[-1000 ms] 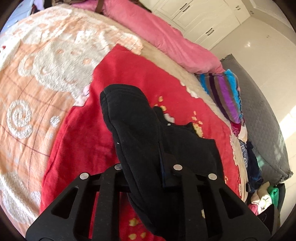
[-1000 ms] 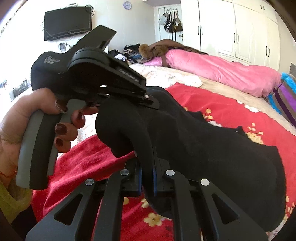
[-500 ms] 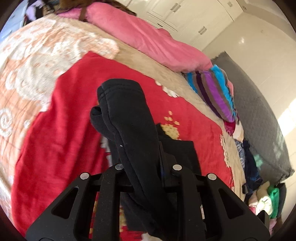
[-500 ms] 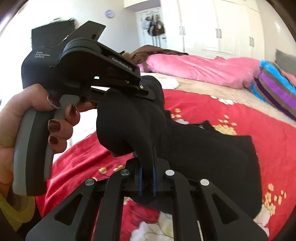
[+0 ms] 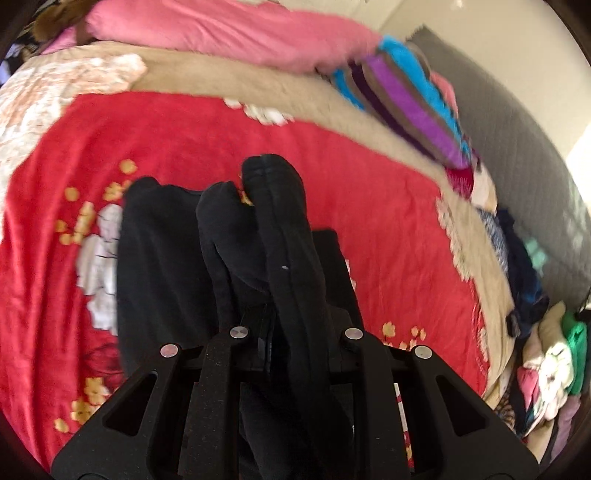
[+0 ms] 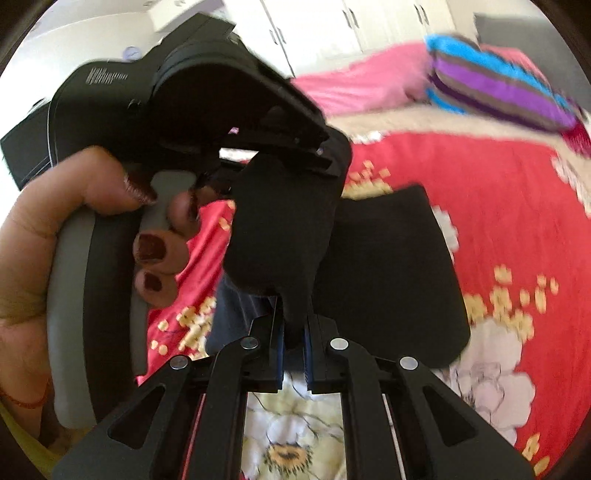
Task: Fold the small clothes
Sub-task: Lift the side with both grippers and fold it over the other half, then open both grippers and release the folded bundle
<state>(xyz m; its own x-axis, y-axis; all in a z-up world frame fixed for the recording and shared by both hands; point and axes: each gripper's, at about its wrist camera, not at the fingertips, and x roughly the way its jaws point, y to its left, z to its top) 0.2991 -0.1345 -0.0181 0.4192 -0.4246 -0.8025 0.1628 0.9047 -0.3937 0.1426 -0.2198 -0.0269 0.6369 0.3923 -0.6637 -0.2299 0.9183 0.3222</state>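
Observation:
A small black garment (image 5: 162, 258) hangs bunched over the red flowered blanket (image 5: 388, 229), part of it lying on the blanket. My left gripper (image 5: 273, 325) is shut on a thick fold of it that rises up the middle of the view. In the right wrist view my right gripper (image 6: 293, 339) is shut on another edge of the black garment (image 6: 391, 266). The left gripper (image 6: 328, 158), held by a hand (image 6: 74, 236), pinches the cloth just above and left of the right one. Both sets of pads are mostly hidden by cloth.
A pink duvet (image 5: 229, 33) and a striped purple and blue pillow (image 5: 410, 96) lie at the bed's far side. A pile of mixed clothes (image 5: 546, 369) sits at the right edge beside a grey mat (image 5: 517, 140). White wardrobes (image 6: 351, 26) stand behind.
Both grippers have carried the black garment sideways across the bed toward the striped pillow and rolled as they went. The cloth is more gathered now. Both grips have held.

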